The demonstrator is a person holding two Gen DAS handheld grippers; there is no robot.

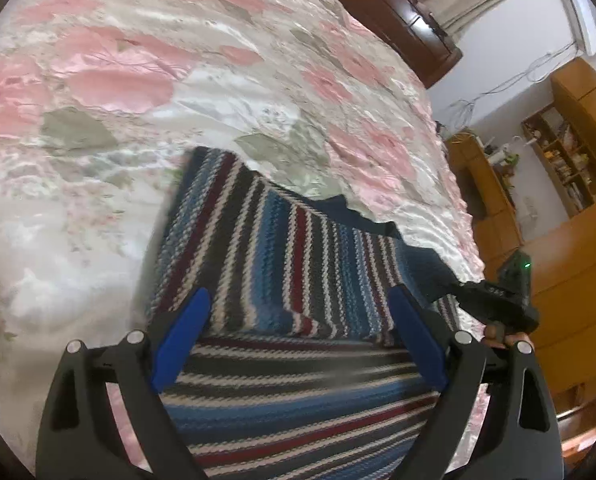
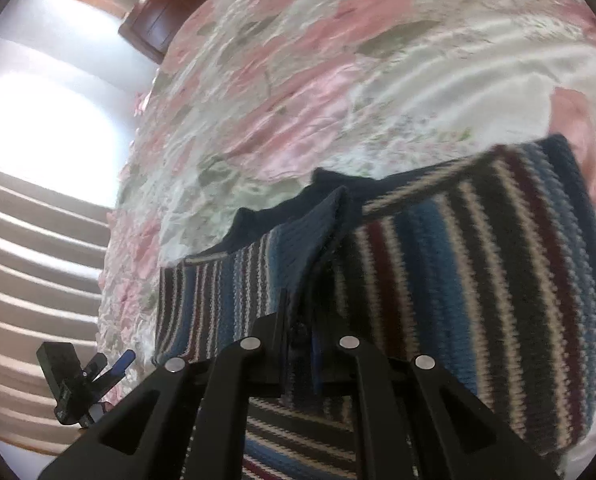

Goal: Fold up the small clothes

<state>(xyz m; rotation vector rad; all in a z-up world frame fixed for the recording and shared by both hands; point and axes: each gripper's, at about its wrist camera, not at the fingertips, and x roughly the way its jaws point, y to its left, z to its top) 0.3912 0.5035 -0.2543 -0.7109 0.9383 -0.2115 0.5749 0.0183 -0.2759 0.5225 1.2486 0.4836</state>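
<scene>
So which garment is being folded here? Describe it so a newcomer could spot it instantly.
Start at the bed with the pink floral bedspread. Near its edge lies the striped knit sweater, the only clothing there. Its narrow blue, dark red, black and cream stripes set it apart from the pale flowered fabric around it.

Striped knit sweater point(image 1: 282, 248) lies partly folded on bedspread point(image 1: 138, 80).

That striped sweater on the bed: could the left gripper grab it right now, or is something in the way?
Probably yes. The left gripper is open with the striped sweater right between its fingers and nothing over it. The right gripper is shut on another part.
</scene>
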